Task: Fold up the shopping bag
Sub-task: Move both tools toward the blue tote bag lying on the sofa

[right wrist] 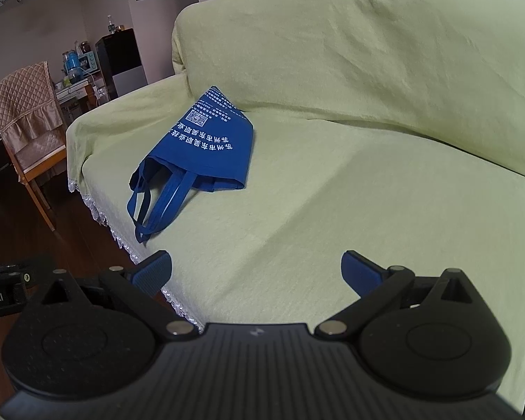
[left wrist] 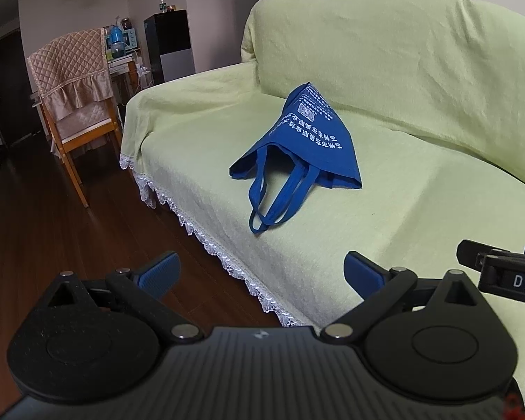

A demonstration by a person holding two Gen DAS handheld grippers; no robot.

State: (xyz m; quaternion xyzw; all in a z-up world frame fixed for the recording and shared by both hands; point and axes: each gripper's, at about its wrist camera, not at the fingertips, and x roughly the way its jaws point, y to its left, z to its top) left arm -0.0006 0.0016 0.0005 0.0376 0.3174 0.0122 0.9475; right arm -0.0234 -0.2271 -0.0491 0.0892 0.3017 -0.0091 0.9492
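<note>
A blue shopping bag (left wrist: 306, 140) with white print lies crumpled on the sofa seat, its mouth toward me and its two handles (left wrist: 273, 203) trailing toward the seat's front edge. In the right wrist view the same bag (right wrist: 206, 143) lies left of centre. My left gripper (left wrist: 260, 273) stands open over the sofa's front edge, well short of the bag, with nothing between its blue pads. My right gripper (right wrist: 255, 269) is open too, above the seat, to the right of the bag and short of it. Part of the right gripper (left wrist: 500, 269) shows at the left view's right edge.
The sofa (left wrist: 402, 192) wears a pale green cover with a lace hem (left wrist: 206, 241). A wooden chair (left wrist: 77, 105) with a quilted cover stands left on the dark wood floor (left wrist: 52, 227). Behind it are a cluttered small table (left wrist: 122, 56) and a black cabinet (left wrist: 169, 45).
</note>
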